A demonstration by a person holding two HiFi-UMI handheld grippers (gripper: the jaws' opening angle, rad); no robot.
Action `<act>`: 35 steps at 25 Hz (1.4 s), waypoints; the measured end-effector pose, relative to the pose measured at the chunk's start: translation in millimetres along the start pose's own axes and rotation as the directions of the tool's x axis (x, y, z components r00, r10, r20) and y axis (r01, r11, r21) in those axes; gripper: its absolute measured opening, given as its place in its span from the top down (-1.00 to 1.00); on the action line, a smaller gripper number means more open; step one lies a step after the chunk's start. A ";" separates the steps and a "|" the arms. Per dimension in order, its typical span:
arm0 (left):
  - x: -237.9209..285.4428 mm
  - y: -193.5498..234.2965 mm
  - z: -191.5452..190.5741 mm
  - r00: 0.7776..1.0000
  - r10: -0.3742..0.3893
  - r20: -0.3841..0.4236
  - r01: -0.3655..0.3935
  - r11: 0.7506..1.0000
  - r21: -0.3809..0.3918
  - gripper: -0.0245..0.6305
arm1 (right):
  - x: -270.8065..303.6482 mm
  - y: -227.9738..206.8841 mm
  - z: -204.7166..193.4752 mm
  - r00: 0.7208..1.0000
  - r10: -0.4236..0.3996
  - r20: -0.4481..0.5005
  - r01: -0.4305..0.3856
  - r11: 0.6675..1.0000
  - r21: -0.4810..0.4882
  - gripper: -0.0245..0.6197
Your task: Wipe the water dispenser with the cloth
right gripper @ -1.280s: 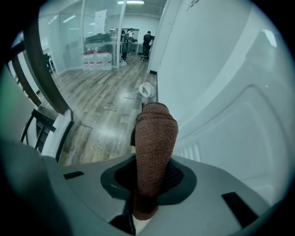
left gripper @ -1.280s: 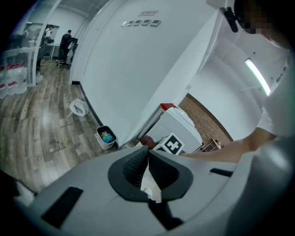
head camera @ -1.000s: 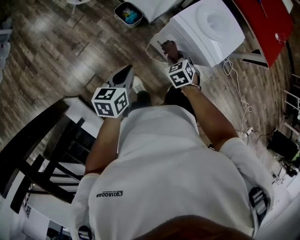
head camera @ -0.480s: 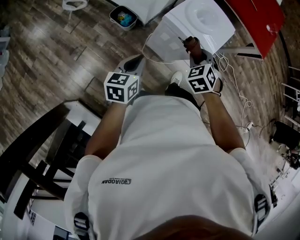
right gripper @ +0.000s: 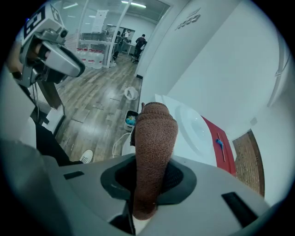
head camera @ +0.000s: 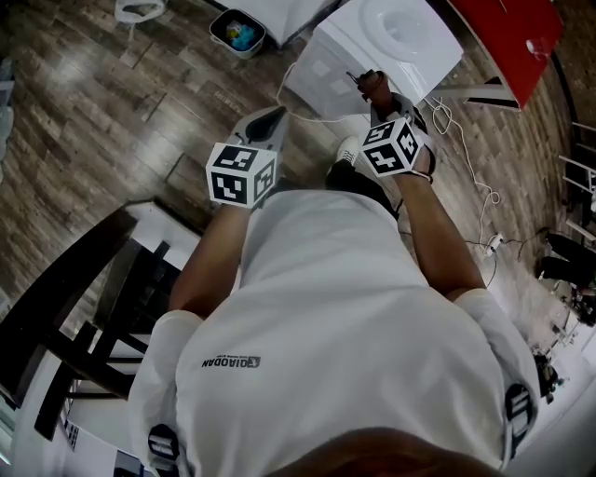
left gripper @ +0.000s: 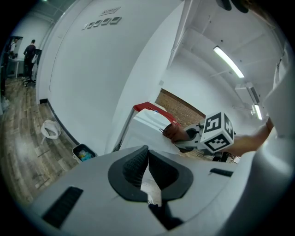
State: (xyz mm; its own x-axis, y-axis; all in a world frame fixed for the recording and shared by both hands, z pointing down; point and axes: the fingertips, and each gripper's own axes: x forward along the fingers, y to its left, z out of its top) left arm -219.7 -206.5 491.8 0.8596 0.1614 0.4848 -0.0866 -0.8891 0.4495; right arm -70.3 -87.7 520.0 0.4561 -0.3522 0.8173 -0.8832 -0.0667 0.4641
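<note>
The white water dispenser (head camera: 396, 42) stands at the top of the head view, its round top basin facing up. A brown knitted cloth (head camera: 372, 86) sticks out of my right gripper (head camera: 377, 101), which is shut on it, the cloth's tip against the dispenser's near corner. In the right gripper view the cloth (right gripper: 154, 133) rises between the dark pads and hides part of the dispenser (right gripper: 196, 131). My left gripper (head camera: 268, 121) hangs to the left, apart from the dispenser, shut with nothing in it. Its pads (left gripper: 138, 166) meet at the tips.
A small bin (head camera: 233, 28) with coloured contents stands on the wood floor left of the dispenser. A red-topped cabinet (head camera: 507, 37) stands to the right. White cables (head camera: 466, 158) trail over the floor. Dark furniture (head camera: 84, 307) is at lower left.
My right gripper has carried the cloth rightward along the dispenser's front, from its left side to its near corner. My left gripper has come up and forward a little.
</note>
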 end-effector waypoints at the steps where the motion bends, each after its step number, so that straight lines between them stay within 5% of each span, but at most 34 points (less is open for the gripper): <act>1: -0.1 -0.3 -0.9 1.000 -0.001 -0.004 0.001 1.000 0.001 0.92 | 4.0 3.5 0.2 1.000 0.000 -0.002 0.000 1.000 -0.004 0.70; 19: 3.8 2.2 -29.0 0.997 0.014 -0.078 -0.014 1.000 0.001 0.93 | 137.8 90.3 -49.8 0.988 0.055 -0.148 -0.066 0.996 -0.067 0.70; 35: -20.4 18.3 -63.1 0.983 0.119 -0.136 -0.130 0.989 -0.071 0.92 | 264.5 166.2 -100.6 0.935 0.182 -0.305 -0.205 0.978 -0.043 0.70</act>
State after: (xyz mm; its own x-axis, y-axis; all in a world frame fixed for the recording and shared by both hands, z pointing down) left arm -270.6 -199.1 537.4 0.7666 0.1111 0.6325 -0.2326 -0.8700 0.4347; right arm -85.5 -98.1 847.7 0.2988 -0.0567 0.9526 -0.9523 0.0474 0.3015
